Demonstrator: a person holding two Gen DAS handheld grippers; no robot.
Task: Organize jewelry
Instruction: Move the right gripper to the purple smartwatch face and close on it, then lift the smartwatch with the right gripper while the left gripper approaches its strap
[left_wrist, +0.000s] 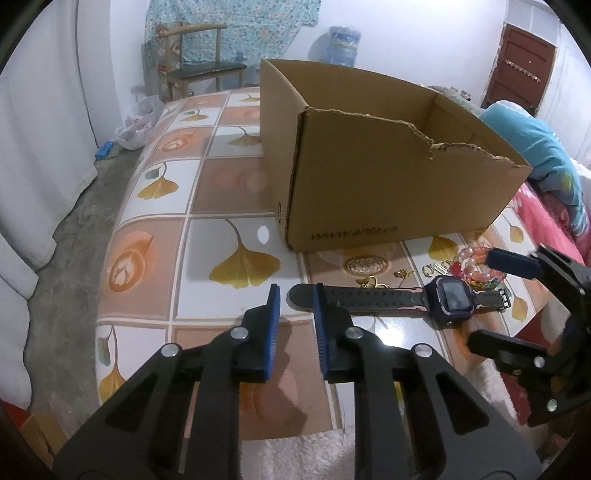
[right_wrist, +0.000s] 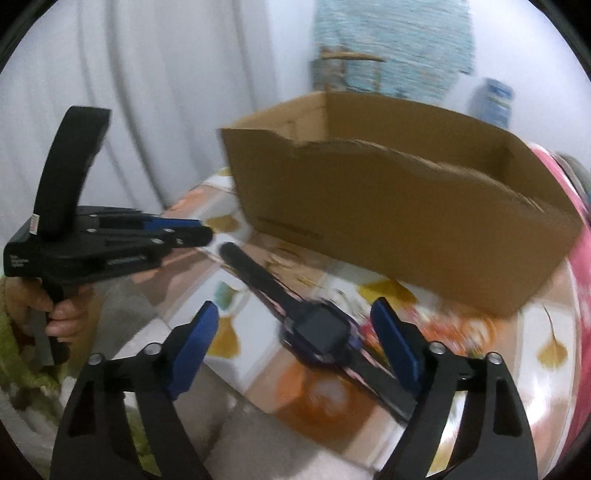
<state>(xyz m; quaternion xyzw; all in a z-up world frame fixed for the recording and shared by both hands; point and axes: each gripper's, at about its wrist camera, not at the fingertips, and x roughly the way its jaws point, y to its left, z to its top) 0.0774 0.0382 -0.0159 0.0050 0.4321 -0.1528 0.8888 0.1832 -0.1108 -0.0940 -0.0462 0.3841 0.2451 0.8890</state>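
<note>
Left claw (left_wrist: 295, 295): blue-padded fingers a narrow gap apart, holding nothing, tips just at the free end of the strap of the black smartwatch with a purple-edged square case (left_wrist: 448, 298). The right pad overlaps that strap end in view; contact unclear. The watch lies flat, strap stretched from 9 to 3 o'clock across the glossy tiled surface with ginkgo-leaf print (left_wrist: 221, 192).

Right claw (right_wrist: 295, 339): spread wide, empty, hovering over the watch case (right_wrist: 321, 330), one blue pad at either side of it, not touching. This view is motion-blurred. In the left view, one blue right finger (left_wrist: 513, 262) sits at 3 o'clock, over the pink and red beaded bracelet (left_wrist: 469, 264).

Small gold trinkets (left_wrist: 373, 282) lie just beyond the strap at 12 o'clock, too small to identify. An open brown cardboard box with a torn front edge (left_wrist: 388, 192) stands further back at 12 to 1 o'clock, its visible interior bare.

In the right view the left claw (right_wrist: 207, 230) is at 9 o'clock, gripped by a hand (right_wrist: 55, 314).
</note>
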